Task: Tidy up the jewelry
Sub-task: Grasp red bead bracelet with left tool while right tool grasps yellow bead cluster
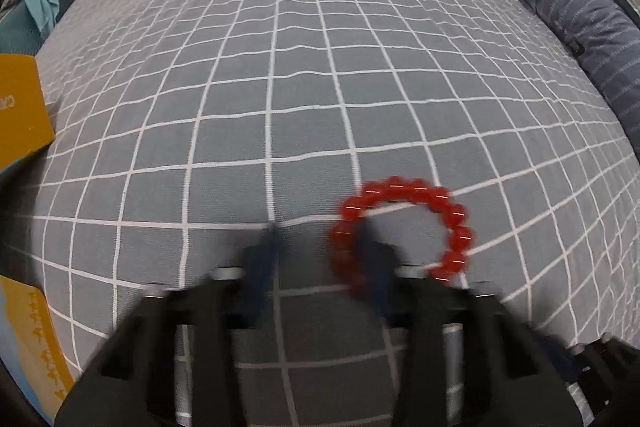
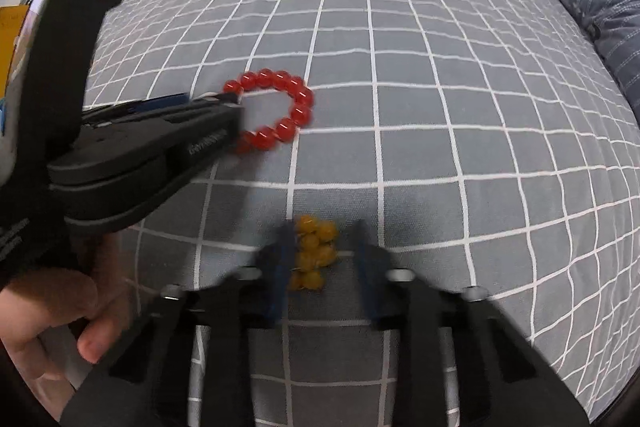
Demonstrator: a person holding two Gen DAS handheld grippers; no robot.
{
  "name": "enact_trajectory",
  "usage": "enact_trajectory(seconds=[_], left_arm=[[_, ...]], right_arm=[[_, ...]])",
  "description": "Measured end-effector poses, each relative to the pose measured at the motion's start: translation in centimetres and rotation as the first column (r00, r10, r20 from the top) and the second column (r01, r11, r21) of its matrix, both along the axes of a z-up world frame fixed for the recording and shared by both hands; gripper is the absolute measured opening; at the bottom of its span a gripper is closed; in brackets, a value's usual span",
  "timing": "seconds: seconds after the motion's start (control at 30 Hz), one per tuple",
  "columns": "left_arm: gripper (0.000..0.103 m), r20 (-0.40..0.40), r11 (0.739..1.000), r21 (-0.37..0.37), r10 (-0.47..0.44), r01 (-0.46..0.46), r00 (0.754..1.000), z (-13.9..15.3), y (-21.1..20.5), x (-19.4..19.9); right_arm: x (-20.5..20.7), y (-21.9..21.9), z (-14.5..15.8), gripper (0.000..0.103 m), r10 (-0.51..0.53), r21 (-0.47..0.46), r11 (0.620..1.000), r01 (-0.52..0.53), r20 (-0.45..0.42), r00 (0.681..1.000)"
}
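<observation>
Left wrist view: our left tool [image 1: 320,239] gapes open, one finger through a red bead bracelet [image 1: 404,227] on the bed [image 1: 280,67]. Our right tool [image 2: 322,243] stands open around bunched yellow beads [image 2: 314,251].

checked bed [image 2: 440,107]; red bracelet [image 2: 298,99], amber beads [image 2: 314,251]

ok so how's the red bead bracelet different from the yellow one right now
The red bracelet lies spread in an open ring; the yellow bracelet is bunched in a clump. The red one's beads look larger than the yellow's. One finger of the left gripper sits inside the red ring, while the yellow clump lies between the open fingers of the right gripper. Both are glossy round beads lying on the checked bedsheet.
</observation>
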State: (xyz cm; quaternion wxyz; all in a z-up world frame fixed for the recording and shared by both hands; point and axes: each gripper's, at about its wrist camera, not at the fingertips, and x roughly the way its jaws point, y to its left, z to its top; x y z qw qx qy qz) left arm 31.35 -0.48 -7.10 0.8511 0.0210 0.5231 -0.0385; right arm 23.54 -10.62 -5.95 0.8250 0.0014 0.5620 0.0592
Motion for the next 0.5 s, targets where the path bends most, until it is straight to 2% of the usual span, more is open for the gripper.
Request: enact_trajectory(seconds=[0.13,0.5], left_arm=[[0.013,-0.004,1.0,0.014,-0.003,0.003,1.0,0.5,0.1,-0.2],[0.013,-0.013,0.999,-0.029,0.02,-0.021,1.0,1.4,0.9,-1.0]], right_arm=[[-0.1,-0.2,0.3,0.009,-0.018,0.007,1.0,0.018,-0.001,1.0],[-0.3,-0.8,0.9,0.009,-0.037,-0.007,0.999,0.037,0.029,0.999]])
